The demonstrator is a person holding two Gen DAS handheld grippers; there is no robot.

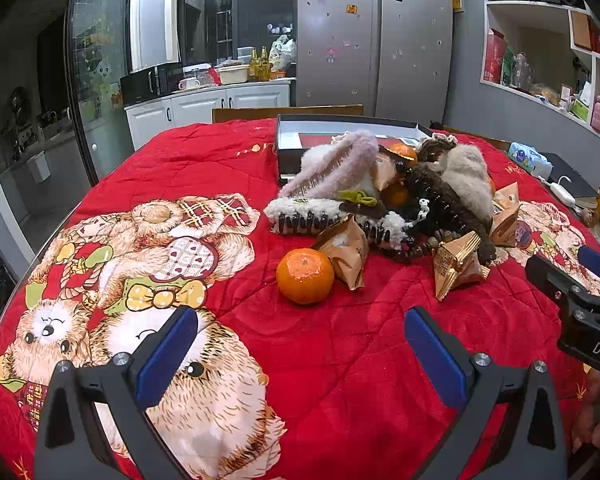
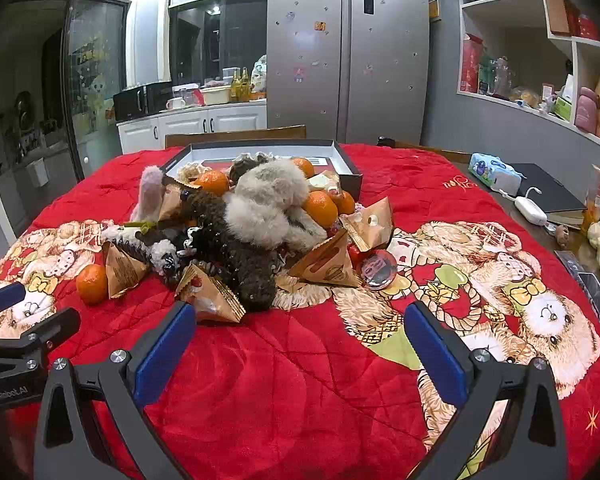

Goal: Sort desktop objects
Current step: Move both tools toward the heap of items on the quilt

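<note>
Left gripper (image 1: 300,354): jaws spread to their widest, blue pads facing each other over bare cloth, nothing between them; tilted down toward the table
Right gripper (image 2: 300,350): jaws likewise spread wide and empty, tilted down; it sits to the right of the left gripper, whose black finger shows at the left edge of the right wrist view
Red quilted cloth (image 1: 340,360): covers the table, printed with teddy bears
Heap of objects (image 2: 244,232): lies mid-table, ahead of both grippers and apart from them; fluffy hair claws, tangerines and paper packets piled together
Lone tangerine (image 1: 305,276): stands on the cloth at the near left edge of the heap, touching a tan paper packet (image 1: 346,252)
Gold pyramid packet (image 1: 458,268): on the cloth at the near side of the heap, just beside the dark brown fluffy claw (image 2: 240,264)
Grey fluffy claw (image 2: 268,200): on top of the heap, with tangerines close around it
Pink fluffy claw (image 1: 340,164): leans on the far left side of the heap
Round metal tin (image 2: 378,269): at the right foot of the heap, beside a paper packet
Shallow open box (image 2: 342,160): behind the heap at the far side of the table, the heap reaching its front wall
Background: refrigerator (image 2: 348,52), white cabinets and wall shelves
</note>
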